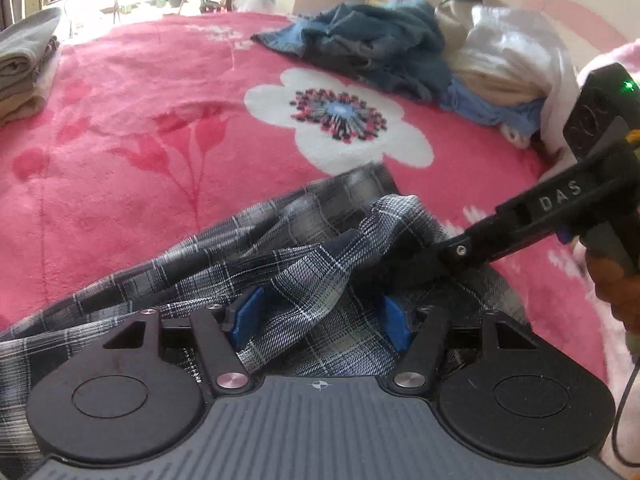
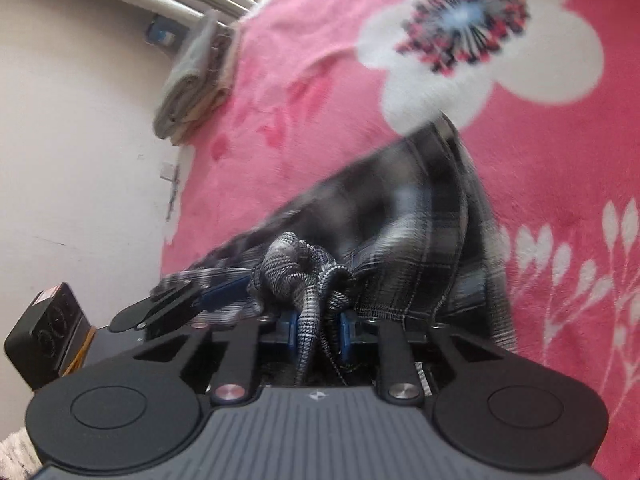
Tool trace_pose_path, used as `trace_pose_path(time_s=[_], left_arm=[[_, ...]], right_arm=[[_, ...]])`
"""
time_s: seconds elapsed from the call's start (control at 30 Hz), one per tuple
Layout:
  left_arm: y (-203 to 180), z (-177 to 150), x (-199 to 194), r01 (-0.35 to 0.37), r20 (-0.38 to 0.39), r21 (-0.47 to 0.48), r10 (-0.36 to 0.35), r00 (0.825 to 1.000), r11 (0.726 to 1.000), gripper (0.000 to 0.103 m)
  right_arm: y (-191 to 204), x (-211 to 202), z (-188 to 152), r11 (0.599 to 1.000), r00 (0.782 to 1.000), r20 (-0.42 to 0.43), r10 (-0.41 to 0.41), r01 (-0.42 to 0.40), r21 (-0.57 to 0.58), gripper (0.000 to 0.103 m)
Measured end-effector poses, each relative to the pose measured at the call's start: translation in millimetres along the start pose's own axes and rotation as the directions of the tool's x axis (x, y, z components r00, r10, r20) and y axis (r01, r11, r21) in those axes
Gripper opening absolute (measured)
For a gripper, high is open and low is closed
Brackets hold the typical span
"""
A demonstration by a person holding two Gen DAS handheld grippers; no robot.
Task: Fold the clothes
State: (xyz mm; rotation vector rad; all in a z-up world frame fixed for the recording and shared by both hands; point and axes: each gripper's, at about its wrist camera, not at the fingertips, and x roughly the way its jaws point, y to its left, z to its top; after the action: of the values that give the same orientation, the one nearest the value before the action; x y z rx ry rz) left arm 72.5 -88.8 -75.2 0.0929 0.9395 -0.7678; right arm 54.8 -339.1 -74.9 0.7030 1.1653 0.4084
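A black, grey and white plaid garment (image 1: 304,248) lies crumpled on the pink flowered blanket (image 1: 140,120). My left gripper (image 1: 322,314) stands open over its near part. Cloth lies between the blue pads (image 1: 248,316), whose inner faces still show. My right gripper (image 1: 420,260) reaches in from the right with its tips buried in a raised fold. In the right wrist view my right gripper (image 2: 319,330) is shut on a bunched ridge of the plaid garment (image 2: 400,220), which stands up just past the narrow jaws. The left gripper (image 2: 192,300) shows at the left, against the same cloth.
A folded stack of grey and beige clothes (image 1: 24,72) sits at the blanket's far left edge, also seen as the folded stack (image 2: 196,76) by the wall. A heap of unfolded blue clothes (image 1: 380,48) and white clothes (image 1: 504,56) lies at the far right.
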Motion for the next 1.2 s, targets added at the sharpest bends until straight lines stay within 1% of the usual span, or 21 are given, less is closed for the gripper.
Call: trace_pose_path(time_s=[0.2,0.33,0.5,0.67,0.8,0.9,0.97,1.03,1.07,1.1,1.13,1.2], left_arm=[[1,12,-20,0.013,0.063,-0.040,-0.011,0.998,0.999,0.063],[1,22,-23,0.020,0.077,-0.065,-0.015,0.997,0.998,0.064],[-3,24,-10,0.014,0.057,-0.055,-0.011,0.998,0.998,0.064],[-9,23,2,-0.001,0.025,-0.030,0.001,1.000,1.000,0.065],[-13,25,1,-0.003,0.021,-0.021,0.003,1.000,1.000,0.065],[-24,24,-5,0.015,0.027,0.010,-0.016,1.000,1.000,0.065],[-34,20,-9,0.031,0.028,0.051,-0.033,0.999,0.998,0.066],[-46,13,-8,0.032,0.019,0.100,-0.034,0.999,0.994,0.067],[-52,9,-7,0.028,0.011,0.130,-0.029,1.000,0.991,0.067],[-57,4,-5,0.022,0.005,0.156,-0.023,1.000,0.987,0.067],[-61,0,-4,0.016,0.000,0.179,-0.017,1.000,0.984,0.067],[-67,-7,-3,0.006,-0.005,0.213,-0.006,1.000,0.977,0.067]], right_arm=[[10,-17,8,0.997,0.997,0.053,0.063,-0.066,0.039,0.020],[12,-25,16,0.995,0.994,0.080,0.076,-0.081,0.061,0.020],[-1,-23,20,0.993,0.995,0.084,0.055,-0.064,0.102,0.020],[-19,-20,17,0.989,0.995,0.082,0.056,-0.066,0.135,0.020],[-31,-12,17,0.983,0.995,0.088,0.056,-0.070,0.168,0.020],[-48,-2,18,0.970,0.996,0.081,0.042,-0.060,0.237,0.020],[-57,2,17,0.957,0.996,0.079,0.042,-0.063,0.283,0.023],[-62,0,16,0.949,0.994,0.090,0.058,-0.083,0.303,0.032],[-63,-6,14,0.948,0.991,0.109,0.073,-0.103,0.302,0.037],[-63,-15,11,0.948,0.987,0.138,0.084,-0.122,0.294,0.049],[-63,-27,6,0.950,0.979,0.181,0.090,-0.139,0.281,0.056],[-63,-54,-9,0.957,0.960,0.266,0.088,-0.156,0.246,0.060]])
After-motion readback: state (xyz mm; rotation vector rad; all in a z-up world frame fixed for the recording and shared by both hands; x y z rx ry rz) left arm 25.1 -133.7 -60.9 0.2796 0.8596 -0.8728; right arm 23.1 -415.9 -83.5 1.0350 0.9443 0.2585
